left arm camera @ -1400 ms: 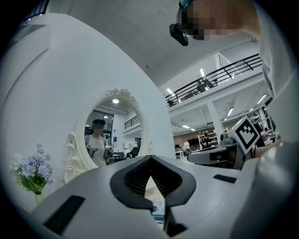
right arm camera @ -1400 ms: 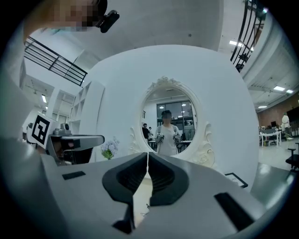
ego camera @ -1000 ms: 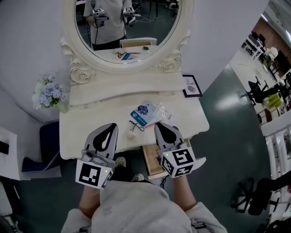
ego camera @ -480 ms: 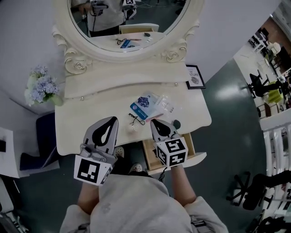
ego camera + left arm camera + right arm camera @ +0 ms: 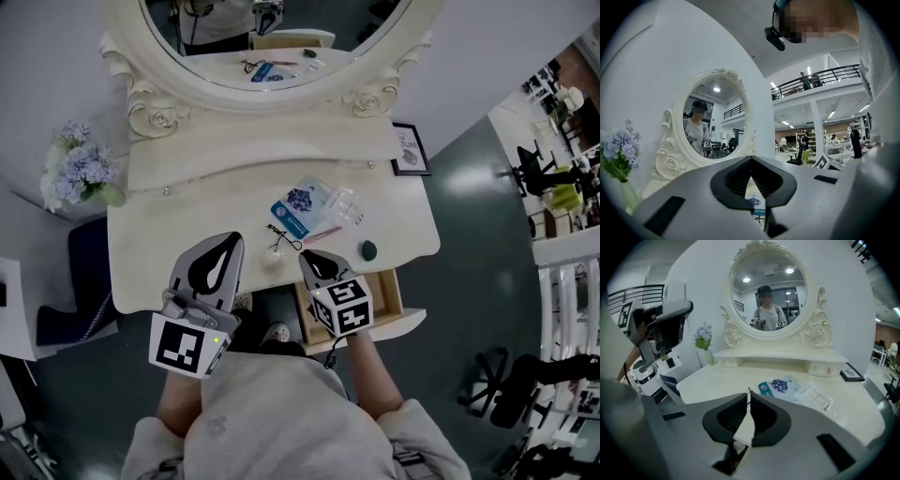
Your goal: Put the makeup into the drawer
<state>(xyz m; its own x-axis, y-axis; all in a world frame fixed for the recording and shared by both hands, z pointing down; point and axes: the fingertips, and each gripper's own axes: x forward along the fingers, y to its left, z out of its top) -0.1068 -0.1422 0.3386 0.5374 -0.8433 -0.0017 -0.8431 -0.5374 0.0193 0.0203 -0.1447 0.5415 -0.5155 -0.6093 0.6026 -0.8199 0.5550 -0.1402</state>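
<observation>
The makeup lies on the cream dressing table (image 5: 169,234): a blue packet (image 5: 292,214), clear sachets (image 5: 339,204), a pink stick (image 5: 323,234), a dark round piece (image 5: 368,249) and a white ball with a black cord (image 5: 273,253). Below the front edge a wooden drawer (image 5: 386,292) stands pulled out. My right gripper (image 5: 309,259) is shut and empty, angled down over the table's front edge beside the drawer, just short of the ball. My left gripper (image 5: 229,240) is shut and empty, held level over the near left of the table. The blue packet (image 5: 776,386) lies ahead of my right gripper (image 5: 749,397).
An oval mirror (image 5: 272,37) tops the table's raised back shelf. A vase of pale blue flowers (image 5: 80,173) stands at the far left and a framed picture (image 5: 410,150) at the far right. A dark stool (image 5: 89,272) sits left of the table.
My right gripper has dropped and tipped downward toward the table's front edge near the drawer. My left gripper has sunk a little. Nothing on the table has moved.
</observation>
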